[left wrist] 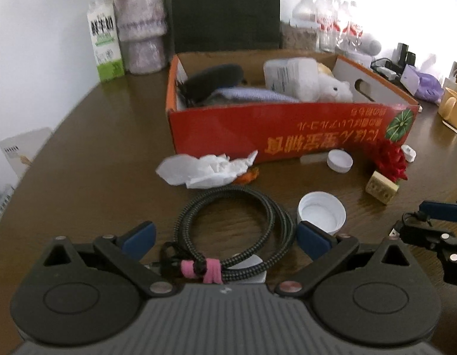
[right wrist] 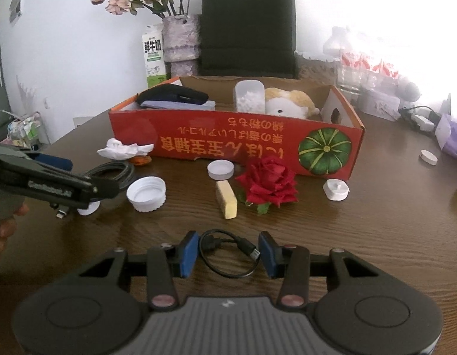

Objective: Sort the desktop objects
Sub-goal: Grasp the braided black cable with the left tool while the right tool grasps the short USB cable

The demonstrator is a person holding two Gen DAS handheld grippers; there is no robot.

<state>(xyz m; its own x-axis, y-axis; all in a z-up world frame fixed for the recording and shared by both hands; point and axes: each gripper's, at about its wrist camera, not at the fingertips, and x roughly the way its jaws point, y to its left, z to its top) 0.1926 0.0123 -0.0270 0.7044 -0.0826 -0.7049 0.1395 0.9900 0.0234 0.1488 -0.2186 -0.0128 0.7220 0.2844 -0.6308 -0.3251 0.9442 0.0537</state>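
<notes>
Partly sorted. Red cardboard box [right wrist: 234,145] at table centre already holds a dark case, white plastic container [right wrist: 249,96] and plush toy [right wrist: 287,103].

Still loose on the brown wooden table [right wrist: 376,236]: crumpled white tissue [left wrist: 204,170], white caps, red fabric rose [right wrist: 268,185], cream block.

Left gripper [left wrist: 225,236] spread wide around the coiled braided cable [left wrist: 234,227], not yet gripping.

Right gripper [right wrist: 228,254] half-spread either side of a short black cable [right wrist: 228,253], pads apart from it.

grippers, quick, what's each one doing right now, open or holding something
left gripper: open, around the coiled braided cable, not gripping it.
right gripper: open, around the small black cable, pads not pressing it.
</notes>
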